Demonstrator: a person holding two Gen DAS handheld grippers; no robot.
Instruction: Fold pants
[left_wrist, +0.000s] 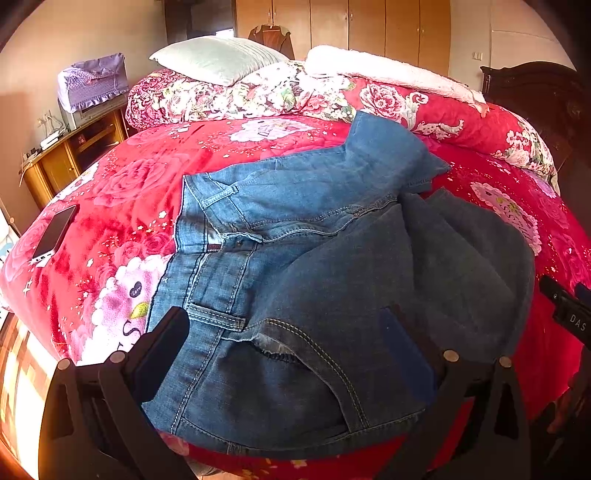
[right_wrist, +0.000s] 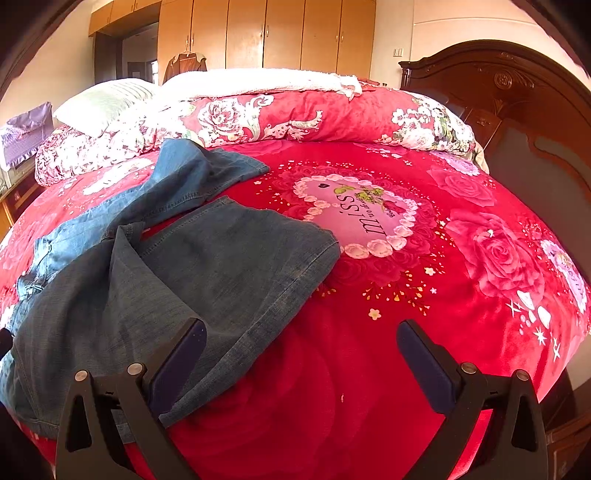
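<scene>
Jeans (left_wrist: 295, 229): spread rumpled on red bedspread (right_wrist: 406, 295), legs partly doubled, ready for folding. Left gripper (left_wrist: 295, 350) and right gripper (right_wrist: 301, 354): jaws apart, empty, poised at the near edge.

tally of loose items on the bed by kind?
Jeans: 1
Phone: 1
Pillow: 1
Rolled floral quilt: 1
White fleece blanket: 1
Total: 5
</scene>
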